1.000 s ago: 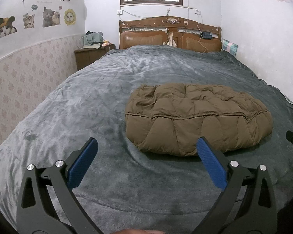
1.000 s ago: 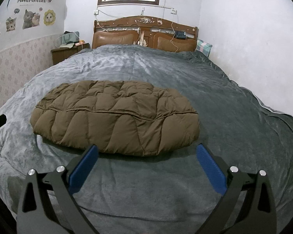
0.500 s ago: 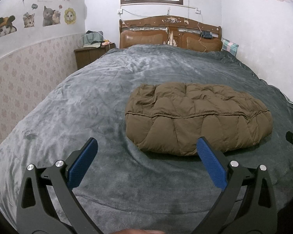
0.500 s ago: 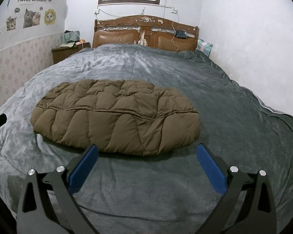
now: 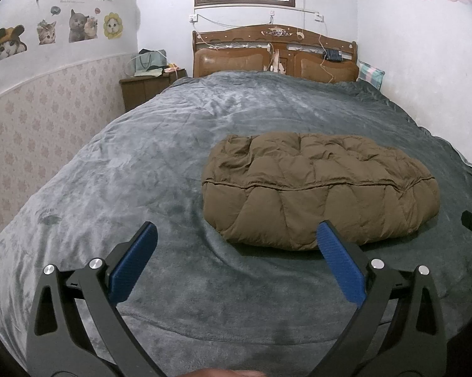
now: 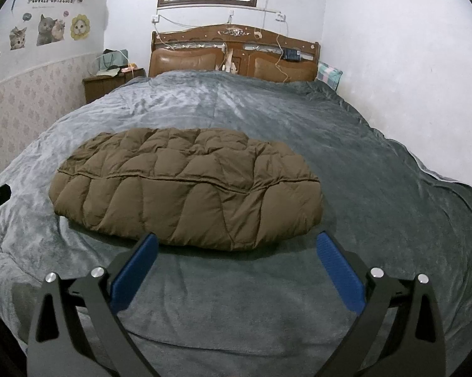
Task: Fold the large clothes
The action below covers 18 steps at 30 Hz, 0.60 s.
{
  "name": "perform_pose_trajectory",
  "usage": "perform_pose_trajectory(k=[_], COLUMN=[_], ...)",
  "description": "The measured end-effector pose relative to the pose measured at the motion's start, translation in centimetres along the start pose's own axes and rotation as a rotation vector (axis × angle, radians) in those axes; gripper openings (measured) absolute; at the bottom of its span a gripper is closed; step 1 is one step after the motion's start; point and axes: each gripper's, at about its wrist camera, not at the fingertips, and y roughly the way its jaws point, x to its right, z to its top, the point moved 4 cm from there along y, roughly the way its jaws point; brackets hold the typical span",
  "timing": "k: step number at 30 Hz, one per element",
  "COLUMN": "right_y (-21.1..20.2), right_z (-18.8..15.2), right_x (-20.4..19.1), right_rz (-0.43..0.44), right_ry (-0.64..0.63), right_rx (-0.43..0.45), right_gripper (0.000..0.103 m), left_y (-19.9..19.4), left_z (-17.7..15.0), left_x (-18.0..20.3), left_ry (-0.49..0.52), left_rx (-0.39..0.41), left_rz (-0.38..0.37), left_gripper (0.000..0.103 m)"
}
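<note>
A brown quilted down jacket [image 5: 317, 188] lies folded into a puffy oval bundle on the grey bed blanket [image 5: 160, 169]. In the right wrist view the same jacket [image 6: 185, 185] sits left of centre. My left gripper [image 5: 236, 235] is open, hovering over bare blanket near the jacket's front left edge, its right blue pad by the hem. My right gripper [image 6: 236, 245] is open too, just in front of the jacket's near right edge, touching nothing. Each gripper's tip shows at the other view's edge.
A wooden headboard [image 5: 273, 53] stands at the far end with a nightstand [image 5: 148, 84] and bags to its left. A wall runs close along the bed's right side [image 6: 408, 78]. The grey blanket [image 6: 377, 163] spreads wide around the jacket.
</note>
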Motion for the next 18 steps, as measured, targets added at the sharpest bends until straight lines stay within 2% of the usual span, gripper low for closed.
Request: perform_pose_trajectory(k=[18], right_y=[0.01], right_z=[-0.04], right_x=[0.01], right_rz=[0.0], right_ry=[-0.001], right_rx=[0.0], right_gripper=[0.101], left_y=[-0.06], left_z=[-0.05], left_x=[0.04], left_ry=[-0.002], left_rx=[0.0], left_rz=[0.0], left_gripper=[0.1])
